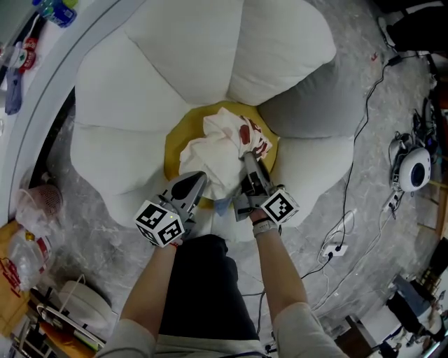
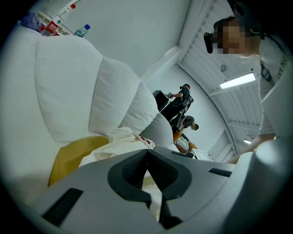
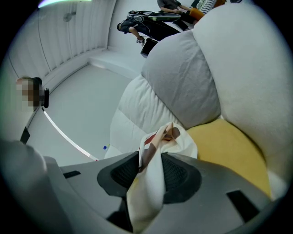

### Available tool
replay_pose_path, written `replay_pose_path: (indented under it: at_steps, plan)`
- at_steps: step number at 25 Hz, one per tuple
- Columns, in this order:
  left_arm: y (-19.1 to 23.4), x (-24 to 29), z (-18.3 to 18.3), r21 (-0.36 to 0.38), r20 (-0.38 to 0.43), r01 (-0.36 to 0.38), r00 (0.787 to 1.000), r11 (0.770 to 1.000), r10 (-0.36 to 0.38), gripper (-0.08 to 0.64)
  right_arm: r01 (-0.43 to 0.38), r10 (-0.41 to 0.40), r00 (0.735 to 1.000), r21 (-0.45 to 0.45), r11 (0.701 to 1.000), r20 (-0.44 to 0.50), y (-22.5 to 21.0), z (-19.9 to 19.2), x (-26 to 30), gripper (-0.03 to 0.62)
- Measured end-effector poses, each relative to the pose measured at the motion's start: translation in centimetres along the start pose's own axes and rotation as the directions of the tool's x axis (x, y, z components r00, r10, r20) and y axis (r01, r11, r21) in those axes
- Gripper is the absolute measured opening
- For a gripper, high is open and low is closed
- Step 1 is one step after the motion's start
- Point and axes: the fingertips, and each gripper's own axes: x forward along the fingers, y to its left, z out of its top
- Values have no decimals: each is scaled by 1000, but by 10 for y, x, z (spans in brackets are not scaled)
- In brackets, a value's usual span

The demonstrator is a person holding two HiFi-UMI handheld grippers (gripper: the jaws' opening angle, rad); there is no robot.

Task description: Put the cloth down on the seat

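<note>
Even, bright indoor light; a ceiling strip lamp [image 2: 237,81] glows in the left gripper view. Both gripper views bend strongly, with dark round corners. Close to the lens, the cloth [image 3: 153,192] looks soft.

A grey marbled floor [image 1: 105,217] lies all round; a black cable [image 1: 365,122] trails down it at the right, near a white plug block [image 1: 334,250]; a white round device [image 1: 413,170] sits by the right edge; bottles [image 1: 56,10] lie top left; clear plastic bags [image 1: 35,203] lie at the left.
</note>
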Motion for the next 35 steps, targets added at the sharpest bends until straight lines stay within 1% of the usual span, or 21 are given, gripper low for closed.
replay_pose_path:
  at_steps: [3, 7, 11, 18, 22, 26, 30, 31, 35]
  plan:
    - [-5, 0, -1, 0, -3, 4, 1000, 1000, -4, 14, 6, -6, 1000, -22, 1000, -2, 2, 4, -5, 141]
    - [-10, 0, 1, 0, -7, 6, 1000, 1000, -6, 14, 4, -4, 1000, 13, 1000, -2, 3, 3, -11, 144]
    - [-15, 0, -1, -4, -14, 11, 1000, 1000, -11, 14, 16, -16, 1000, 15, 1000, 6, 4, 6, -17, 147]
    - [-21, -6, -3, -9, -30, 4, 1000, 1000, -4, 14, 28, -29, 999, 44, 999, 15, 5, 4, -29, 156]
    - [-25, -10, 1, -9, -32, 1, 999, 1000, -1, 14, 43, -43, 999, 37, 998, 15, 9, 4, -36, 184]
    - [-34, -11, 4, -8, -37, 5, 999, 1000, -6, 14, 63, -63, 998, 28, 998, 5, 12, 5, -43, 186]
    - [-42, -11, 13, -5, -34, 9, 999, 1000, -9, 14, 83, -83, 997, 40, 996, 4, 18, 7, -47, 181]
    - [-44, -12, 16, -4, -34, 9, 999, 1000, -10, 14, 85, -85, 996, 34, 996, 3, 21, 8, -48, 174]
    - [-52, -15, 25, 1, -31, 9, 999, 1000, -9, 14, 82, -82, 997, -3, 997, -6, 35, 13, -51, 94]
